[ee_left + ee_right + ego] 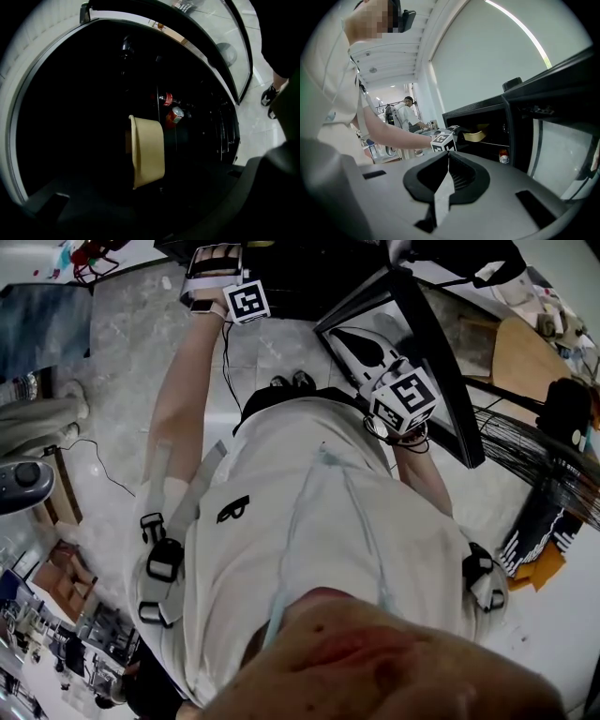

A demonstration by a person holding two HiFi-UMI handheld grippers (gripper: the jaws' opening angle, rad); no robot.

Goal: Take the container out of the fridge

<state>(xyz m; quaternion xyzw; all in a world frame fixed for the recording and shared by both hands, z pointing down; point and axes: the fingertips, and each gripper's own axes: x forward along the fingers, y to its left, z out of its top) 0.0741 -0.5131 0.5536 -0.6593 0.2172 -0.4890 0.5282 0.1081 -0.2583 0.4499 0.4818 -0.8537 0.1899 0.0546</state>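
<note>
A tan container (147,152) stands on a shelf inside the dark black fridge (487,122), lying sideways in the left gripper view. My left gripper (217,268) reaches into the fridge, its dark jaws on either side of the container's near end. The dark hides whether the pads press on it. In the right gripper view the container (476,136) shows just beyond the left gripper (443,140). My right gripper (449,154) hangs outside by the open glass door (431,362), fingertips together and nothing between them.
Red cans (174,115) stand on a lower shelf behind the container. The open door (553,140) stands at the right. A wire rack (553,456) is to the right and a cable (103,470) trails on the floor. Another person (408,101) stands far back.
</note>
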